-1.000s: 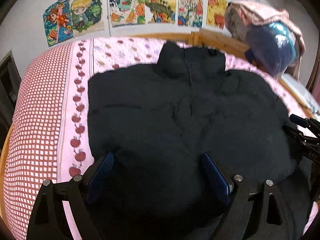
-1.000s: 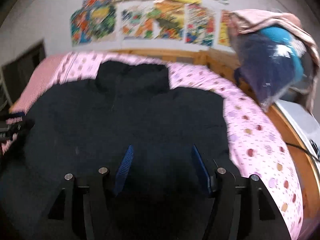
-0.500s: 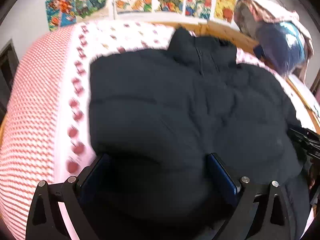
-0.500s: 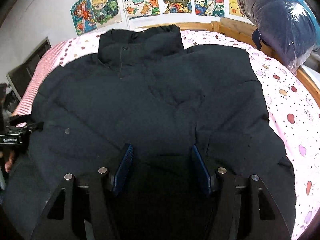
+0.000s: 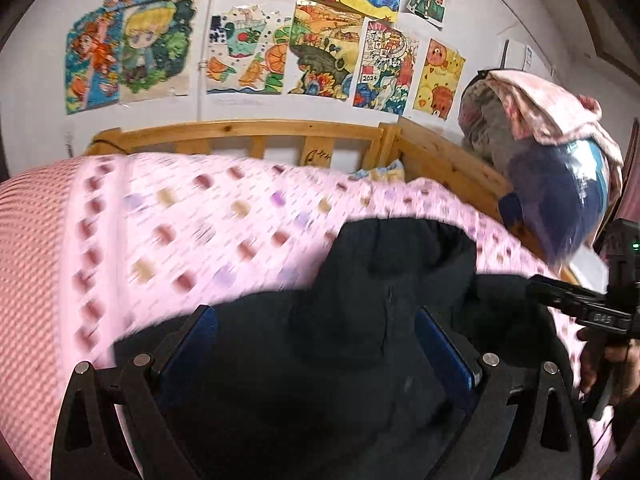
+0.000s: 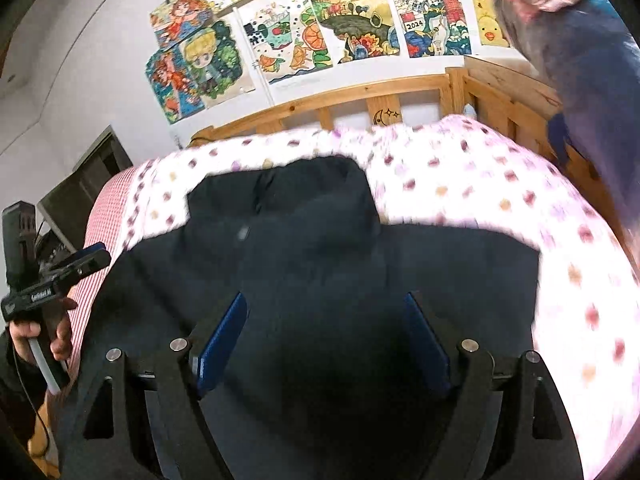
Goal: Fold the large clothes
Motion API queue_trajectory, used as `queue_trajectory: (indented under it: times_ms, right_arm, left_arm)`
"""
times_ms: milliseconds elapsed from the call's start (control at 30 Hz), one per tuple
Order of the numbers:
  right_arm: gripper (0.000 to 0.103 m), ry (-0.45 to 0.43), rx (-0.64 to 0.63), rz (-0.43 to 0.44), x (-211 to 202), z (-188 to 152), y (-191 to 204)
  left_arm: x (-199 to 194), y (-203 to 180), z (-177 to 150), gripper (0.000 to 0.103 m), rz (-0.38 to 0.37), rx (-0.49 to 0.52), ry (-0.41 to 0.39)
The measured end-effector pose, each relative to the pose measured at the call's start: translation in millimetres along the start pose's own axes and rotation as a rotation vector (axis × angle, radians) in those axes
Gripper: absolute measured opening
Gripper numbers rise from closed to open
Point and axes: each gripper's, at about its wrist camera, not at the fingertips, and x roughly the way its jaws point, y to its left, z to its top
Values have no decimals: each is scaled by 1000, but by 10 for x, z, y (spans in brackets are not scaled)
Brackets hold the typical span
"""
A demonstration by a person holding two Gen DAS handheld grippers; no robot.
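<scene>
jacket (image 6: 320, 264): spread flat on the bed (image 6: 560, 264), collar toward the headboard (image 6: 360, 100)
headboard: behind the jacket, at the bed's far end
drawings (image 6: 328, 32): on the wall above the headboard
bundle of bedding (image 5: 552, 184): right of the jacket, on the bed's side rail
cabinet (image 6: 84, 188): left of the jacket, beyond the bed's edge
</scene>
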Motion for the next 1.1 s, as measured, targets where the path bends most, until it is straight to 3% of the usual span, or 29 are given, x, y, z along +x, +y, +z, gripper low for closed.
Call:
queue_trajectory:
  times_ms: [100, 167, 233, 400, 467, 600, 633, 833, 933, 1100]
  right_arm:
    - [75, -12, 20, -11, 279, 268, -16]
    - [74, -17, 30, -15, 465, 433, -16]
    - [58, -15, 26, -30, 616, 553, -2]
    - [45, -6, 44, -21, 922, 780, -18]
    - [41, 9, 49, -6, 1026, 804, 3]
    - [18, 17, 31, -33, 1092, 800, 52]
    - [8, 12, 29, -46, 1067, 788, 53]
    - [5, -49, -38, -65, 549, 562, 9]
    - [5, -47, -89, -29, 235, 339, 7]
    - [5, 59, -165, -43, 44, -46, 41]
  left_arm:
    - [290, -24, 136, 98, 2, -8, 7]
    - [507, -53, 231, 79, 1, -9, 26]
    - [702, -74, 320, 65, -16, -15, 54]
    - [891, -68, 408, 33, -68, -43, 71]
    - [934, -66, 433, 8, -73, -40, 80]
    - [896, -58, 452, 5, -62, -34, 70]
    - [854, -51, 450, 5, -62, -31, 63]
    - [401, 66, 358, 5, -124, 33, 46]
    - [179, 21, 166, 4, -161, 88, 98]
    - [75, -233, -268, 4, -158, 237, 247]
